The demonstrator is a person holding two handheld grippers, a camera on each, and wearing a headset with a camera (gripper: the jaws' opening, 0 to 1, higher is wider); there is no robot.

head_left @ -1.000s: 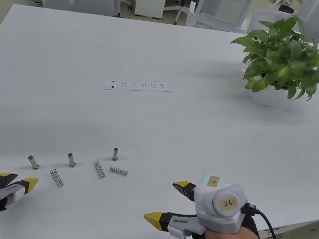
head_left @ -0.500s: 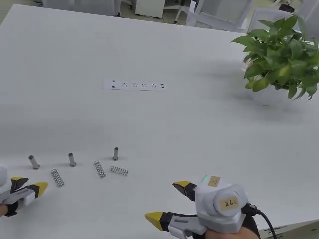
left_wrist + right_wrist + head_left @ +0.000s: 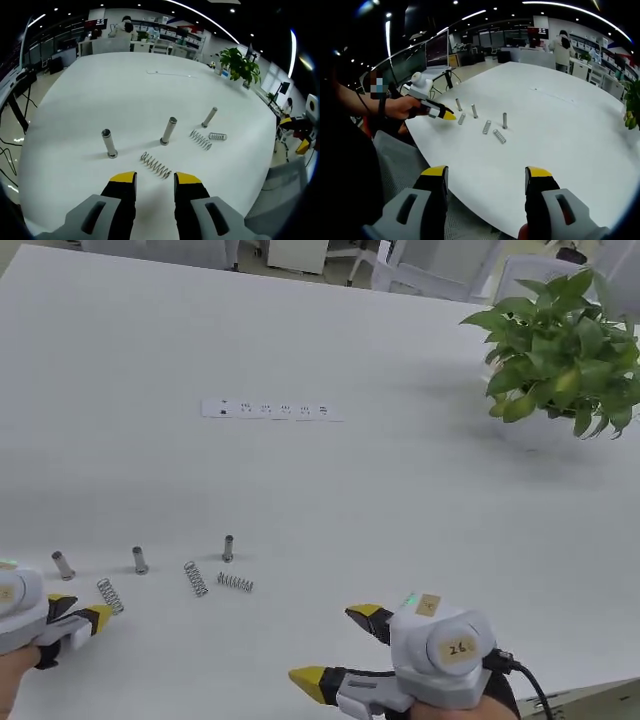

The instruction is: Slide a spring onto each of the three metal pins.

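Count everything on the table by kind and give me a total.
Pins: 3
Springs: 3
Plant: 1
White strip: 1
Total: 8

a white table [image 3: 400, 510] carried a row of upright metal pins: left pin [image 3: 63, 565], middle pin [image 3: 140, 560], right pin [image 3: 228, 548]. beside them lay the left spring [image 3: 108, 596], middle spring [image 3: 195, 579] and right spring [image 3: 236, 583]. farther off sat a flat white strip [image 3: 270, 410] and a potted plant [image 3: 560, 350].
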